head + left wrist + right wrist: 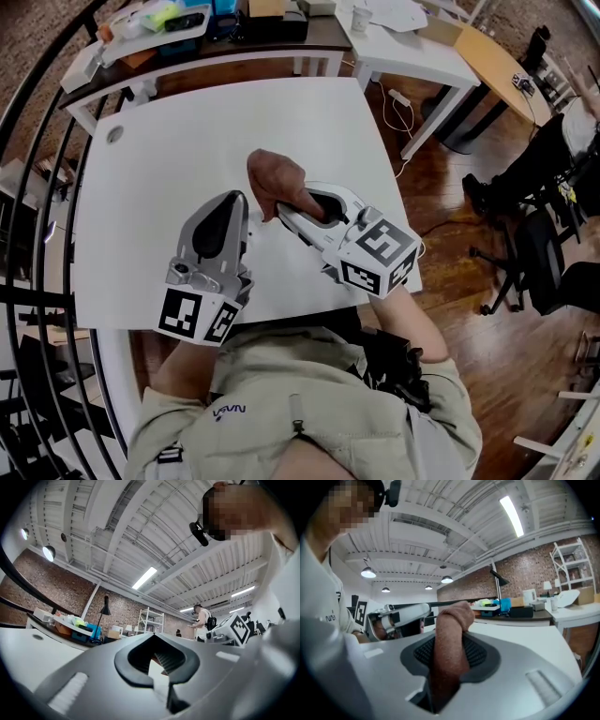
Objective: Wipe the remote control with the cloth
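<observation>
A brown cloth [275,176] hangs bunched over the middle of the white table [169,150], and my right gripper [283,212] is shut on it. In the right gripper view the cloth [449,630] runs up between the jaws and folds over at the top. My left gripper [236,202] hovers just left of the cloth near the table's front edge, jaws shut with nothing between them [159,663]. Each gripper sees the other: the left gripper [401,615] at the left of the right gripper view, the right gripper's marker cube [237,627] in the left gripper view. No remote control shows in any view.
A dark-topped table [281,42] with a blue box and clutter stands behind, a smaller white table [412,56] at the back right. A black railing [37,141] curves along the left. Office chairs [534,253] and a floor cable [398,103] lie to the right.
</observation>
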`<state>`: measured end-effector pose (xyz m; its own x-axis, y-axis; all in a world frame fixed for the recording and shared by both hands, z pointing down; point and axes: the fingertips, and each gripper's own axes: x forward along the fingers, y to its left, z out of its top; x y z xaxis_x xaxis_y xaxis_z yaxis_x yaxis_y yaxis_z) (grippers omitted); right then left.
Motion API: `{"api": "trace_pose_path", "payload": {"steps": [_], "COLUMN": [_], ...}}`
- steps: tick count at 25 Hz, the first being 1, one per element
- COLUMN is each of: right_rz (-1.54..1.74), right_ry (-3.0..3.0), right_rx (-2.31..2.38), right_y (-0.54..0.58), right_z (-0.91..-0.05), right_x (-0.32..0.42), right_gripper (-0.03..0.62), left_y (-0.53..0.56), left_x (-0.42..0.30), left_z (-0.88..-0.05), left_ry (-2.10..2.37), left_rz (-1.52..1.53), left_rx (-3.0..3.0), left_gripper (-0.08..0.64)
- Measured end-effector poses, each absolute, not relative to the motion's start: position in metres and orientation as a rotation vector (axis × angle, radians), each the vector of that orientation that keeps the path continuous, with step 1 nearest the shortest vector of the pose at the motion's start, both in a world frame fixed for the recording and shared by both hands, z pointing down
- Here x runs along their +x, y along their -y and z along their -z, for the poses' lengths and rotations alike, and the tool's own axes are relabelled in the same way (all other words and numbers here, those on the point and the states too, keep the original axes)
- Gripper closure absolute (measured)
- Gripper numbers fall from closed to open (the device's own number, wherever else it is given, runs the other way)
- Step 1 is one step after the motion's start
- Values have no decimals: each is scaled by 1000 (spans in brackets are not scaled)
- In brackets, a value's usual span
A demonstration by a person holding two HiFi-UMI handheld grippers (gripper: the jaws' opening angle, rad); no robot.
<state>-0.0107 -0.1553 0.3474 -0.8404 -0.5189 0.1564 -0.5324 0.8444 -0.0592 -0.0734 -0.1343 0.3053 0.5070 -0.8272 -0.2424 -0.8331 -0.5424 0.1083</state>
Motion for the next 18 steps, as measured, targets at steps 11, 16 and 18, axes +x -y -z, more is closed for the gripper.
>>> {"api": "trace_pose_path", "payload": {"steps": [11,16,18], "right_rz": [-69,-12,15], "right_ry": [2750,2712,2699], "right_rx": [898,984,1026], "right_y": [172,193,206], "right_z": [-372,-366,-360], "right_x": [-2,8,12], "right_gripper": [479,477,477], "left_y": [159,177,188], "left_x": [-80,-86,-88], "left_z": [-332,-327,-324], "left_ry": [-1598,-1613,-1621], "left_rz": [-268,-168,-121], "left_rx": [-2717,-2639,-2604], "left_gripper": [555,555,555]}}
